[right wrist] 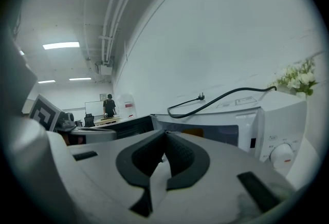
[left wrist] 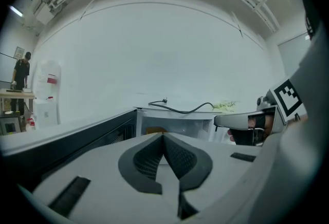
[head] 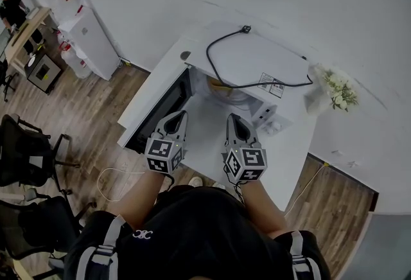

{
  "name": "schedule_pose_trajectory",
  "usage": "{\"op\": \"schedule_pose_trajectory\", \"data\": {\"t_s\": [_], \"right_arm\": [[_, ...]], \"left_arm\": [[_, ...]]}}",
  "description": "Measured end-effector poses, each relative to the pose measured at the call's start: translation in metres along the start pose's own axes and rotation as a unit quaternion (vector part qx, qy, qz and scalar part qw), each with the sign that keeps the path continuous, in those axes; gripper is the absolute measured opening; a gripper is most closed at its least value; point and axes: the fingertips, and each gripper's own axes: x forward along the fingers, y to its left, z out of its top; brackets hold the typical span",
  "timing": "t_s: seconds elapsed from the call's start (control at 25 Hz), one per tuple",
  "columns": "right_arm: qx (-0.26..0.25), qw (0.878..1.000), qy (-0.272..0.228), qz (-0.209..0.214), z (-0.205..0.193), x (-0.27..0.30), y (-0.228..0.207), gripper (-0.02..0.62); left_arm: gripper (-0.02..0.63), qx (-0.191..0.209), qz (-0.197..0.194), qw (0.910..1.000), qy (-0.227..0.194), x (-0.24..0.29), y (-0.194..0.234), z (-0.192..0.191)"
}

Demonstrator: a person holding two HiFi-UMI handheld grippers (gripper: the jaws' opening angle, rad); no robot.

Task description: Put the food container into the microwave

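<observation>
The white microwave (head: 257, 67) stands on a white table (head: 292, 157) with its dark door (head: 157, 112) swung open to the left. Inside the cavity sits the food container (head: 223, 88), pale with an orange-yellow part showing; it also shows as an orange patch (right wrist: 193, 132) in the right gripper view. My left gripper (head: 182, 115) and right gripper (head: 232, 118) hover side by side in front of the opening. Both are shut with nothing between the jaws. The left gripper (left wrist: 164, 138) points at the cavity (left wrist: 169, 128); the right gripper (right wrist: 164, 135) points likewise.
A black power cable (head: 221, 57) lies unplugged across the microwave's top. White flowers (head: 340, 89) stand to its right, by the control knob (right wrist: 281, 155). Black office chairs (head: 29, 157) stand on the wooden floor at left. A white cabinet (head: 90, 38) stands by the wall.
</observation>
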Motion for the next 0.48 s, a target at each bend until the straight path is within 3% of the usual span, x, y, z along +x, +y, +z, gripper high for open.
{"op": "schedule_pose_trajectory", "data": {"t_s": [0.48], "right_arm": [[0.006,1.000,0.003,-0.009,-0.0037,-0.0097,-0.0077,0.005]], "left_arm": [[0.002,0.004,-0.010,0.9999,0.003,0.0051,-0.0097,-0.0017]]}}
